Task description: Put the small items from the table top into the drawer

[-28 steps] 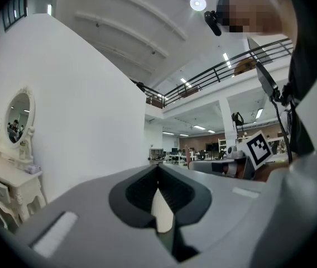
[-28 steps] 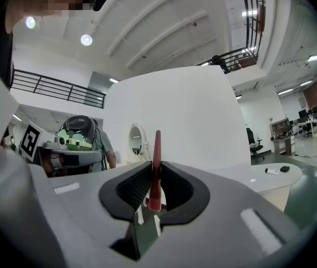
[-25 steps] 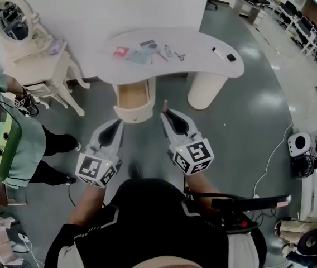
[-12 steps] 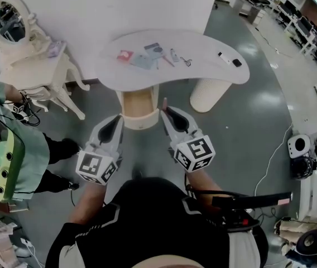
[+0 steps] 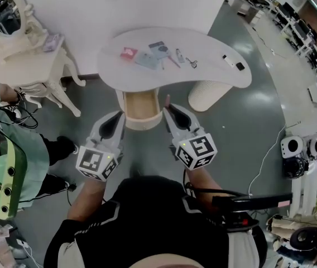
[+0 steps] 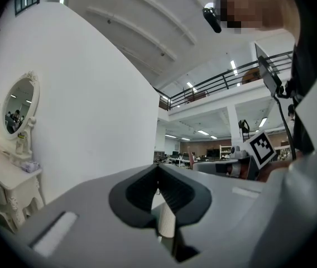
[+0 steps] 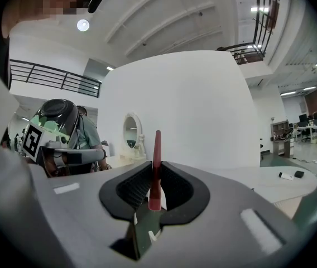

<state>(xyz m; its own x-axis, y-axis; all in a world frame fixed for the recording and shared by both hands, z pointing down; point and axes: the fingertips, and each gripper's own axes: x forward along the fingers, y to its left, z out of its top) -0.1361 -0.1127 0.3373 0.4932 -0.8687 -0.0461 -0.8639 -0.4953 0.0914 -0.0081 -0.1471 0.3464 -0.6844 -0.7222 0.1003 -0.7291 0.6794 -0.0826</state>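
Note:
A white curved table (image 5: pixel 209 43) carries several small items: a red piece (image 5: pixel 128 53), blue-grey cards (image 5: pixel 147 59), a small metal item (image 5: pixel 191 63), a white piece (image 5: pixel 224 56) and a black piece (image 5: pixel 239 66). Under its front edge an open drawer (image 5: pixel 142 121) shows a tan inside. My left gripper (image 5: pixel 116 117) hovers just left of the drawer, shut with nothing between its fingers (image 6: pixel 158 175). My right gripper (image 5: pixel 168 108) is just right of the drawer, shut on a thin red stick (image 7: pixel 157 161) that pokes out past the tips (image 5: pixel 167 99).
The table's white round leg (image 5: pixel 206 94) stands right of the drawer. A white vanity with an oval mirror (image 5: pixel 13 32) is at the far left, and a person in green (image 5: pixel 2 144) stands beside it. Cables and equipment (image 5: pixel 303 155) lie on the floor at the right.
The table and drawer have drawn nearer to both grippers as I moved forward. The right gripper keeps the red stick; the left stays shut.

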